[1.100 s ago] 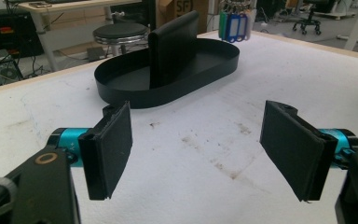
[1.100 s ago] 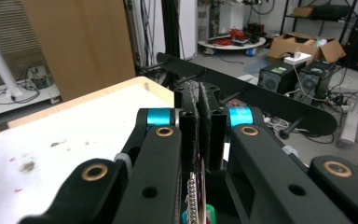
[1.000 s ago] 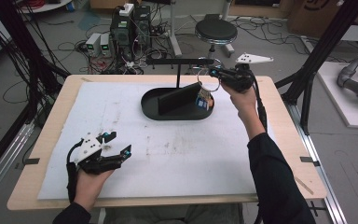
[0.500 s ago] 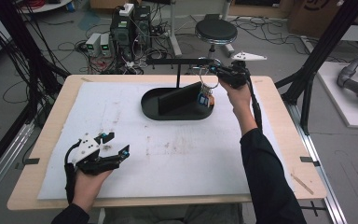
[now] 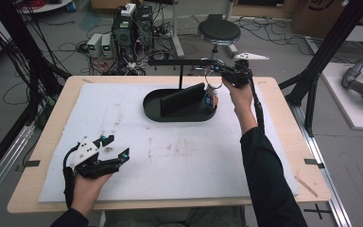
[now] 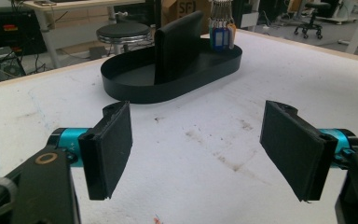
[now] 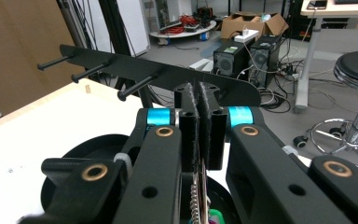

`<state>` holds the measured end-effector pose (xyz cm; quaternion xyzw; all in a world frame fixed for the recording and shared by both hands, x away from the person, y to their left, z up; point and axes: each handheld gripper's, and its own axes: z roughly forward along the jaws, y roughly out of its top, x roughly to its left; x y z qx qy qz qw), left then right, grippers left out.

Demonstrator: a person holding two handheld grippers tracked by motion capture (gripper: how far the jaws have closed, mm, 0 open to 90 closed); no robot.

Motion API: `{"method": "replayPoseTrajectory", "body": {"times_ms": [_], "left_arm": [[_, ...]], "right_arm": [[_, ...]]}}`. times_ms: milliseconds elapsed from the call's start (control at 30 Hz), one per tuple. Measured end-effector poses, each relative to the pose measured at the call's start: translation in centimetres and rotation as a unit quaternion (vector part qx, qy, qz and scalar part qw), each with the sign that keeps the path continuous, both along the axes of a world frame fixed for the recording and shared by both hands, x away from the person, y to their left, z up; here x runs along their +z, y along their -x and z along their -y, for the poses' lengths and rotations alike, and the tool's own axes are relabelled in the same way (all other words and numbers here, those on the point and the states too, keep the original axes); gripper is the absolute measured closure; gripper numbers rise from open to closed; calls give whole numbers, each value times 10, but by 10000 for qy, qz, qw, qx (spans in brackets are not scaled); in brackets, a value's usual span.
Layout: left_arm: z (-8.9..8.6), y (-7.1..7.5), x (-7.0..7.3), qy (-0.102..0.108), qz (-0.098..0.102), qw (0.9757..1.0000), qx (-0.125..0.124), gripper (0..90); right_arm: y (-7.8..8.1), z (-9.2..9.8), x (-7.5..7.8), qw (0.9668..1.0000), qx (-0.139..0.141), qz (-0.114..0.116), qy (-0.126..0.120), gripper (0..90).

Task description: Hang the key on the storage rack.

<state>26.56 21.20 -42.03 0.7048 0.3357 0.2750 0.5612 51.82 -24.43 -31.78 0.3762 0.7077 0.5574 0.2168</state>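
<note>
Carefully now — the right gripper (image 5: 217,75), jaws clamped on the key bunch (image 5: 210,97) hanging over the black tray (image 5: 170,115), should line its ring up with a rack peg (image 7: 137,86) (left gripper (image 5: 111,147) rests wide open).

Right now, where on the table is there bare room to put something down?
The white mat is bare between the black tray and the left gripper, and in front of the tray beside the right forearm. It is crowded at the tray's right end, where the right gripper holds the key bunch under the peg rack.
</note>
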Motion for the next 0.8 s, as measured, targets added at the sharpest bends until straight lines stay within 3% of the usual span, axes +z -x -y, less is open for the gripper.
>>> {"method": "replayPoseTrajectory", "body": {"times_ms": [433,800], "left_arm": [[1,-1,-1,7,-8,10000,-26,253],[2,-1,0,10,2,10000,-55,253]], "right_arm": [[-4,-1,-6,9999,-26,-83,91,865],[0,2,-3,9969,-547,-87,566,746]]}}
